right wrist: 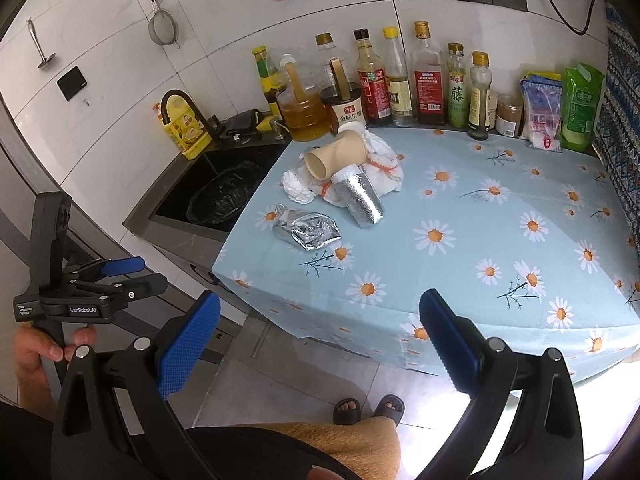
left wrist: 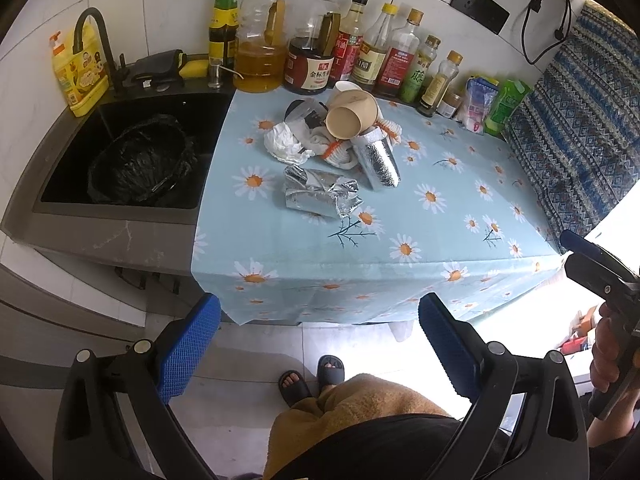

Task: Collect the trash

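A daisy-print tablecloth (left wrist: 400,208) is covering the counter beside a sink (left wrist: 120,216) holding a black bin bag (left wrist: 140,164). Crumpled foil (left wrist: 320,196), a foil cup (left wrist: 378,164), paper cups (left wrist: 352,114) and tissue (left wrist: 286,142) are lying near the bottles. The left gripper (left wrist: 320,344) and right gripper (right wrist: 320,340) are hovering wide open, holding nothing.
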